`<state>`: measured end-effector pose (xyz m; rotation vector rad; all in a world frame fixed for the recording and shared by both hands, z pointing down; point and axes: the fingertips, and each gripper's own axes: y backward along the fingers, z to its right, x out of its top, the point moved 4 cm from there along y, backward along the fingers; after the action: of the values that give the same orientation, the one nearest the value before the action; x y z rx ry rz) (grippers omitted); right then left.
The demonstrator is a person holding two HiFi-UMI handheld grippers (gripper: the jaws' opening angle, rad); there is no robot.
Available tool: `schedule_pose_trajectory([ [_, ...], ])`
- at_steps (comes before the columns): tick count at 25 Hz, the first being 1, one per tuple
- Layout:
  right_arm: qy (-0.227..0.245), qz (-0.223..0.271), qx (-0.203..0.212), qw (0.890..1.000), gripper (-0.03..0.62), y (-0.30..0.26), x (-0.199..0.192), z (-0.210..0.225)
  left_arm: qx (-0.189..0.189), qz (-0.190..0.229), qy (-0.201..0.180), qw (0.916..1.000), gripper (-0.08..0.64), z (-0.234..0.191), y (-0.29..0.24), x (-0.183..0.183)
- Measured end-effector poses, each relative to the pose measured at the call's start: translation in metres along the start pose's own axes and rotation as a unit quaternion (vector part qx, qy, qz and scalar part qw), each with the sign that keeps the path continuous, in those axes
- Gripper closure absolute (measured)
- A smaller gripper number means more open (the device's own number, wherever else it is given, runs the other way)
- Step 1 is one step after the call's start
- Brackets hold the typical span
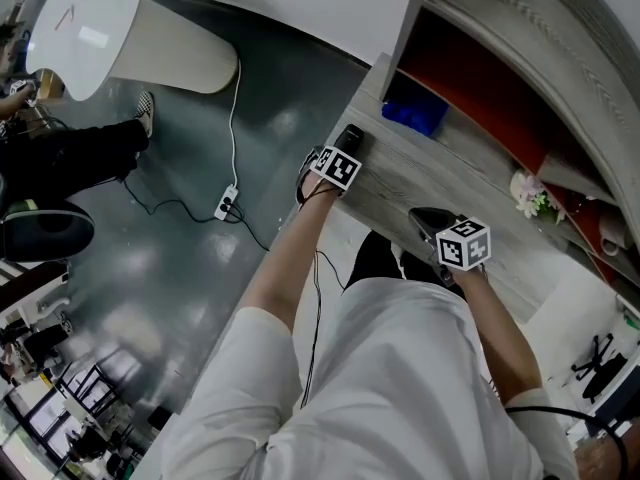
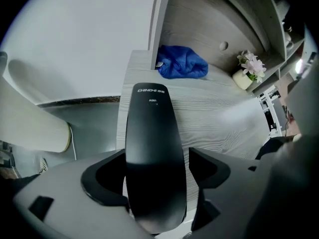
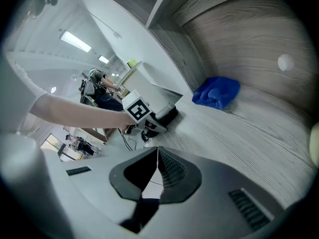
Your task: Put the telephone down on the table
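The black telephone handset (image 2: pixel 154 158) lies lengthwise on the grey wood table (image 2: pixel 224 126), near its left edge. My left gripper (image 2: pixel 157 188) points steeply down over it with its jaws wide on either side; strips of table show between the pads and the handset. From the head view the handset (image 1: pixel 348 140) pokes out beyond the left gripper (image 1: pixel 335 165) at the table (image 1: pixel 400 183) corner. My right gripper (image 3: pixel 157 151) hovers over the table nearer me, jaws meeting with nothing between them; in the head view it (image 1: pixel 437 225) is to the right.
A crumpled blue cloth (image 2: pixel 182 63) lies at the back of the table against the shelf wall, a small flower pot (image 2: pixel 246 74) further right. Beyond the table's left edge are the floor, a power strip (image 1: pixel 227 204) with cables and a white round table (image 1: pixel 85 23).
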<state>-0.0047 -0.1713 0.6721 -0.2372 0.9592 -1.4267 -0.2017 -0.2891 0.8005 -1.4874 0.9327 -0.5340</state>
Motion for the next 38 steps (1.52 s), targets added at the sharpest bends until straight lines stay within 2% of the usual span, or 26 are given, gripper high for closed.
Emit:
schedule_pose_trajectory([
  [4, 0.0, -0.004, -0.001, 1.0, 0.572, 0.0, -0.004, 0.002, 0.024, 0.054, -0.032, 0.9978, 0.183, -0.002, 0.013, 0.003],
  [8, 0.0, -0.005, 0.001, 1.0, 0.572, -0.003, -0.007, -0.001, 0.045, 0.09, -0.049, 0.9937, 0.183, -0.002, 0.025, 0.002],
  [15, 0.008, 0.0, 0.002, 1.0, 0.572, -0.003, -0.004, -0.005, 0.066, 0.119, -0.071, 0.9882, 0.183, 0.0, 0.047, -0.007],
  [19, 0.014, 0.007, -0.005, 1.0, 0.572, 0.0, 0.0, -0.006, 0.078, 0.136, -0.07, 0.9851, 0.183, 0.006, 0.067, -0.011],
  [24, 0.02, 0.022, -0.013, 0.999, 0.572, 0.005, 0.003, -0.01, 0.14, 0.19, -0.081, 0.9684, 0.189, 0.021, 0.107, -0.019],
  [25, 0.021, 0.025, -0.015, 0.999, 0.572, 0.007, 0.002, -0.01, 0.151, 0.2, -0.083, 0.9645, 0.201, 0.024, 0.114, -0.022],
  [28, 0.022, 0.029, -0.023, 0.999, 0.572, 0.013, -0.004, -0.01, 0.176, 0.226, -0.092, 0.9535, 0.317, 0.035, 0.132, -0.032],
  [32, 0.018, 0.037, -0.033, 0.999, 0.572, 0.024, -0.016, -0.009, 0.194, 0.245, -0.086, 0.9458, 0.39, 0.044, 0.145, -0.047],
  [34, 0.016, 0.041, -0.037, 0.998, 0.572, 0.029, -0.023, -0.008, 0.204, 0.255, -0.081, 0.9417, 0.459, 0.05, 0.15, -0.055],
  [36, 0.015, 0.045, -0.04, 0.998, 0.572, 0.036, -0.03, -0.009, 0.208, 0.26, -0.075, 0.94, 0.52, 0.057, 0.154, -0.063],
  [38, 0.013, 0.047, -0.04, 0.998, 0.572, 0.043, -0.039, -0.011, 0.199, 0.257, -0.07, 0.943, 0.549, 0.07, 0.155, -0.072],
])
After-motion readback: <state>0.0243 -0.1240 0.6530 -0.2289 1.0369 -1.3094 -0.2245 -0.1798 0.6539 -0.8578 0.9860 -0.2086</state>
